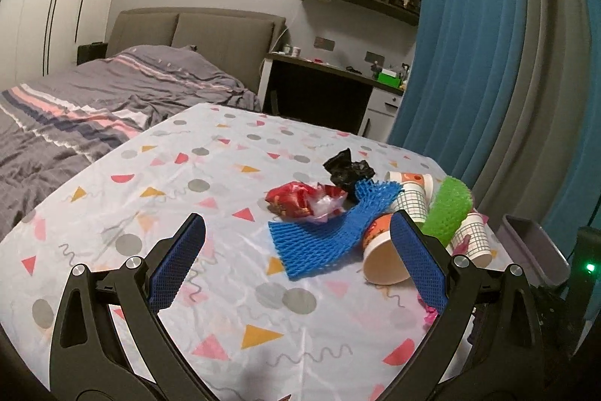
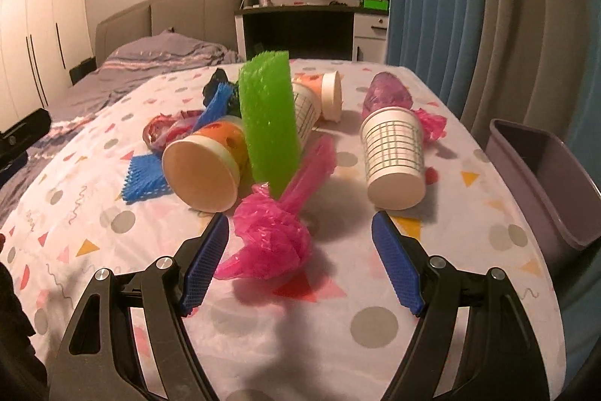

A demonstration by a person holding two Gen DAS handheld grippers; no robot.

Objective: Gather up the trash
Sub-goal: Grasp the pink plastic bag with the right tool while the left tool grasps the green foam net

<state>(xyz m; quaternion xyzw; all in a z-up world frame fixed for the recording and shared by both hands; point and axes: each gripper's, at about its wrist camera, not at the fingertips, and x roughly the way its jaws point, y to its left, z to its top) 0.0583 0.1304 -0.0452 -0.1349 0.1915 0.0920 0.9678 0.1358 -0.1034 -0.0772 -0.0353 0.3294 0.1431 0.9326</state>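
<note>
Right gripper (image 2: 300, 232): jaws spread, empty, behind crumpled pink plastic bag (image 2: 270, 239); green foam net sleeve (image 2: 268, 123) upright, long axis vertical; left gripper (image 1: 296, 235) spread.

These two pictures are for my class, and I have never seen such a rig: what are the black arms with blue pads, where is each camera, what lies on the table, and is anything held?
A person carries one hand-held gripper in each hand, with a camera on each looking along its two fingers. One picture looks out from the left hand-held gripper, the other from the right hand-held gripper. Both stand open and hold nothing.

On the patterned tablecloth lies trash: paper cups, green foam netting, blue foam netting, a pink plastic bag, a red wrapper and a black bag. A grey bin stands beside the table.
</note>
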